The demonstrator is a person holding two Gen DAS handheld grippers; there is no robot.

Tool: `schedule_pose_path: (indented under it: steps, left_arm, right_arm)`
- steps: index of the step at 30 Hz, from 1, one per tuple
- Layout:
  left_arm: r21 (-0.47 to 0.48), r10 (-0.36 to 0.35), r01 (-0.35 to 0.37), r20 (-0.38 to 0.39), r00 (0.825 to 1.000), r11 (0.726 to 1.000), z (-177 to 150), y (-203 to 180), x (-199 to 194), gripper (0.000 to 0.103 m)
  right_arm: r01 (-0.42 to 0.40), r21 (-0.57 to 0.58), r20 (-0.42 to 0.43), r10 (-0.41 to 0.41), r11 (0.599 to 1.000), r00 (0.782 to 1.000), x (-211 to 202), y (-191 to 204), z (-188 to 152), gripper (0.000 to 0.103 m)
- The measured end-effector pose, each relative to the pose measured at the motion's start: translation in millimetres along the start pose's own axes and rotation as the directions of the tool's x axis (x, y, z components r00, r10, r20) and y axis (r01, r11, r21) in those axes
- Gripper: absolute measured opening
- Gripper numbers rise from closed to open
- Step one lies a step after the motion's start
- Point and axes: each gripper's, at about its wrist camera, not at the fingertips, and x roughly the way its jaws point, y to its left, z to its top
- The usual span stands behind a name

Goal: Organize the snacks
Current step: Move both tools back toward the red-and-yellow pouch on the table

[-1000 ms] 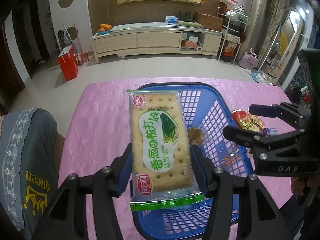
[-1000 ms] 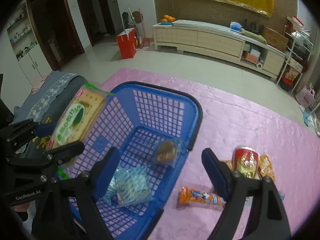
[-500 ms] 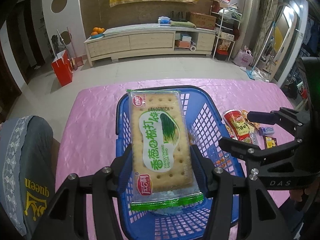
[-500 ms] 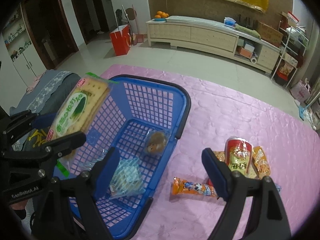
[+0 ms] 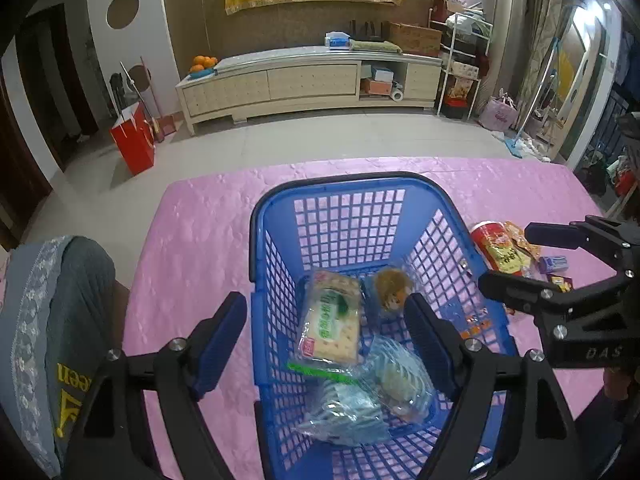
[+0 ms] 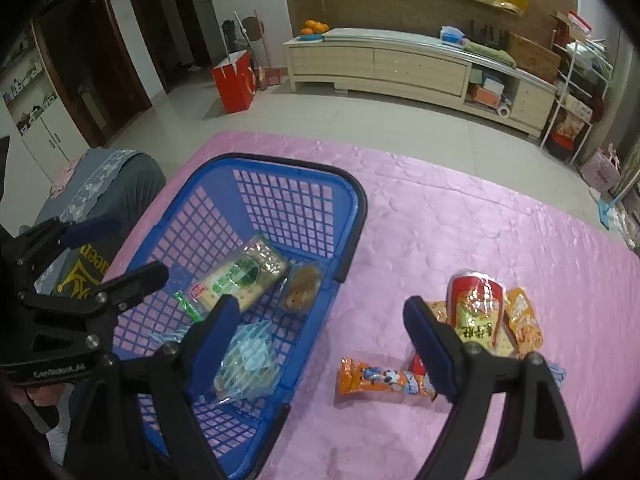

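The green-and-cream cracker pack [image 5: 330,320] [image 6: 240,276] lies loose on the floor of the blue basket [image 5: 340,180] [image 6: 280,164], beside a round wrapped cake [image 5: 390,284] and a clear blue bag [image 5: 372,392]. My left gripper [image 5: 324,308] [image 6: 132,248] hangs over the basket, its jaws opening with nothing held between them. My right gripper [image 6: 322,308] [image 5: 512,258] stands open and empty over the basket's right rim. On the pink cloth to the right lie a red pack [image 6: 476,312], an orange stick pack [image 6: 384,376] and an orange pouch [image 6: 524,324].
The pink table [image 5: 200,240] ends at its far edge above a tiled floor. A chair with a grey cover [image 5: 60,320] stands at the table's left side. A few small packets [image 5: 554,264] lie beside the red pack.
The left jaws have spread and the cracker pack has dropped out of them into the basket. The right gripper has stayed open in about the same spot.
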Motion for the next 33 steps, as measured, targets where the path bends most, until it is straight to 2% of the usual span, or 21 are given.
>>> schedule_pose_path:
  steps: [7,17,19,20,21,27,33]
  left_arm:
    - [-0.013,-0.021,0.021,0.018,1.000,1.000,-4.9,-5.2,-22.9,0.079]
    - [-0.010,-0.041,0.042,0.084,0.996,0.999,-6.8,-35.6,-61.0,0.079]
    - [0.004,-0.045,0.045,0.095,0.994,0.999,-7.7,-46.4,-67.7,0.080]
    - [0.011,-0.047,0.046,0.099,0.994,0.999,-8.3,-51.5,-70.4,0.085]
    - [0.019,-0.054,0.052,0.106,0.993,0.998,-8.9,-57.7,-73.3,0.085]
    - [0.053,-0.076,0.070,0.106,0.992,0.996,-9.7,-100.0,-77.4,0.086]
    - [0.103,-0.105,0.095,0.099,0.990,0.990,-9.7,-138.9,-74.6,0.086]
  right_arm:
    - [-0.003,0.012,0.019,0.003,1.000,1.000,-22.3,-1.7,-7.7,0.087]
    - [0.011,0.037,0.080,-0.014,0.999,0.997,-71.0,-13.1,-23.7,0.087]
    - [0.012,0.044,0.095,-0.016,0.999,0.995,-81.0,-17.6,-27.0,0.087]
    - [0.014,0.046,0.100,-0.019,0.999,0.995,-83.6,-17.9,-27.4,0.087]
    - [0.017,0.051,0.105,-0.022,0.999,0.994,-87.8,-20.6,-29.0,0.087]
    - [0.039,0.071,0.119,-0.047,0.997,0.992,-110.2,-38.6,-44.0,0.087]
    - [0.078,0.117,0.112,-0.091,0.990,0.989,-123.6,-73.0,-60.2,0.087]
